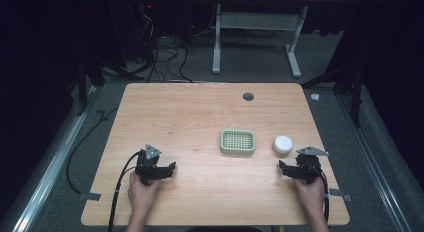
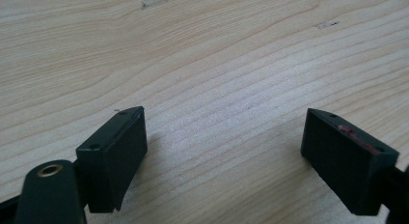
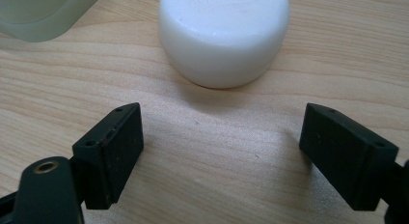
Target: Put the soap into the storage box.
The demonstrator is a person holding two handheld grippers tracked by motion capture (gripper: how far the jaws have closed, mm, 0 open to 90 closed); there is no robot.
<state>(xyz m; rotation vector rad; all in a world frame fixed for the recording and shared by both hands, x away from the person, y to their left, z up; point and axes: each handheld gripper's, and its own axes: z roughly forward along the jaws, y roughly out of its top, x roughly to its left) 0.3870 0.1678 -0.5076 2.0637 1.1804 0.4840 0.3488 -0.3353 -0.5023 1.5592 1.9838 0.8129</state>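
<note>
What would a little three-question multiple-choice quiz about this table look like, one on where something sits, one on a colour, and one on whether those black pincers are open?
1. Where is the white puck relative to the green tray?
A. inside it
B. beside it, on the side of the right gripper
C. at the far edge of the table

2. What colour is the tray?
A. pale green
B. red
C. black

3. How do the jaws of the right gripper stand?
A. shut on the puck
B. shut on nothing
C. wide open, empty

Answers:
1. B: the high view shows the puck on bare wood beside the tray, apart from it and just ahead of the right gripper.
2. A: its slotted top and rim look pale green.
3. C: the right gripper view shows bare wood between the two jaws, with the puck lying beyond them, untouched.
</note>
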